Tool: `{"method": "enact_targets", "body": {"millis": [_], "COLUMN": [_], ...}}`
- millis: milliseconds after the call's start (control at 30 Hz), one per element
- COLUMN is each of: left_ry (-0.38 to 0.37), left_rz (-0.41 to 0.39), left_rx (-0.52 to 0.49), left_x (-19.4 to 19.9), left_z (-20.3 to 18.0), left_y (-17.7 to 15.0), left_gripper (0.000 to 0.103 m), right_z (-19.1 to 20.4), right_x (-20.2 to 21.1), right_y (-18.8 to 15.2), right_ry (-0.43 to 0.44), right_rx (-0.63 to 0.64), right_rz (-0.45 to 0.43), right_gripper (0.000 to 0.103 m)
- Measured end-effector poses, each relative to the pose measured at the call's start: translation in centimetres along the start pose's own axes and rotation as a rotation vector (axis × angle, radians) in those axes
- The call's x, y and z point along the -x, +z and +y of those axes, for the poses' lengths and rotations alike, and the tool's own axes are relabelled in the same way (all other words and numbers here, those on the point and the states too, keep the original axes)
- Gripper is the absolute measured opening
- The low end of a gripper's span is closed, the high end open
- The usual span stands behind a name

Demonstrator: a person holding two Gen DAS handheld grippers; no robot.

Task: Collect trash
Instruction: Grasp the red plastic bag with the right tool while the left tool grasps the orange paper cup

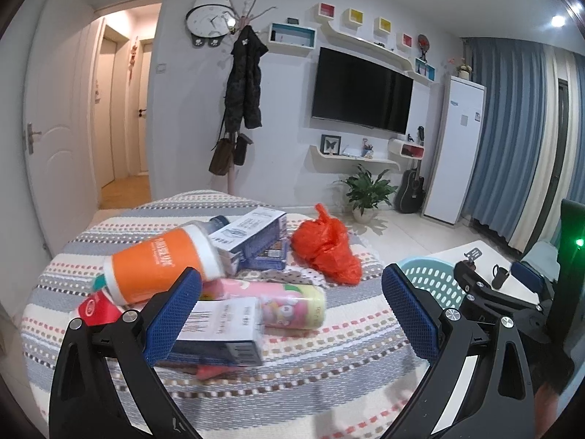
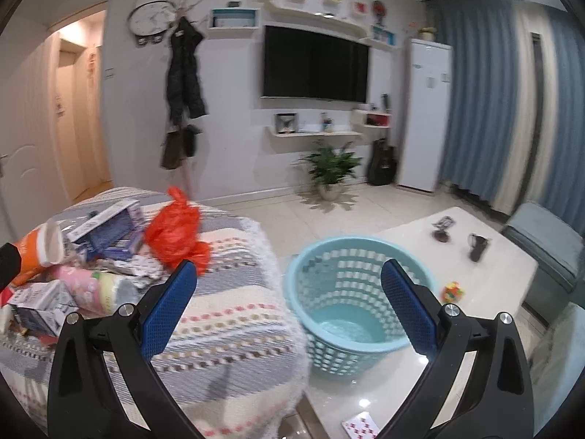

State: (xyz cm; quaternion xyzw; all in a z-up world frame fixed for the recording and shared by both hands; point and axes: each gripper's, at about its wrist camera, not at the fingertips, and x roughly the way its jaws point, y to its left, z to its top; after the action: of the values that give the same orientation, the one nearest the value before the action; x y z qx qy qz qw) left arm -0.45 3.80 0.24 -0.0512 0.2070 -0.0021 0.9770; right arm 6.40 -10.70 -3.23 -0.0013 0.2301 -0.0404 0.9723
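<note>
The trash (image 1: 226, 285) lay heaped on the striped cloth (image 1: 310, 366), with the basket (image 2: 351, 285) just beside to catch it. The left gripper (image 1: 292, 314) and right gripper (image 2: 289, 303) both stood spread, holding nothing, ready to pick.

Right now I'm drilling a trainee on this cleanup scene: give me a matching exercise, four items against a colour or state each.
Items:
1. plastic bag
2. basket
3. cup
4. left gripper

Descriptions:
A. light blue, nothing inside
B. open, holding nothing
C. orange-red, crumpled
D. orange and white, on its side

Pairs: 1-C, 2-A, 3-D, 4-B
</note>
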Motion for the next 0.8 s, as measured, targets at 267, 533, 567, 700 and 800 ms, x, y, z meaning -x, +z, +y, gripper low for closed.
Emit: {"method": "enact_targets", "body": {"millis": [267, 533, 567, 700, 800], "left_ry": [0.096, 0.006, -0.001, -0.03, -0.026], "left_rz": [0.015, 0.207, 0.223, 0.257, 0.267], "left_rx": [0.05, 0.039, 0.046, 0.076, 0.044], "left_x": [-0.5, -5.7, -6.2, -7.7, -8.1], "left_z": [7.5, 14.0, 14.3, 14.9, 14.7], "left_y": [1.9, 3.2, 3.1, 2.6, 2.2], "left_gripper": [0.096, 0.096, 0.095, 0.089, 0.089], "right_z": [4.5, 9.3, 9.7, 10.7, 11.4], "right_x": [-4.8, -10.4, -11.2, -14.1, -15.2], "right_y": [3.4, 5.2, 5.2, 4.8, 4.2], "right_ry": [0.18, 0.279, 0.275, 0.286, 0.306], "right_rx": [0.093, 0.163, 0.167, 0.184, 0.196], "right_rz": [0.04, 0.116, 0.127, 0.195, 0.239], "right_gripper": [0.068, 0.06, 0.06, 0.06, 0.061]}}
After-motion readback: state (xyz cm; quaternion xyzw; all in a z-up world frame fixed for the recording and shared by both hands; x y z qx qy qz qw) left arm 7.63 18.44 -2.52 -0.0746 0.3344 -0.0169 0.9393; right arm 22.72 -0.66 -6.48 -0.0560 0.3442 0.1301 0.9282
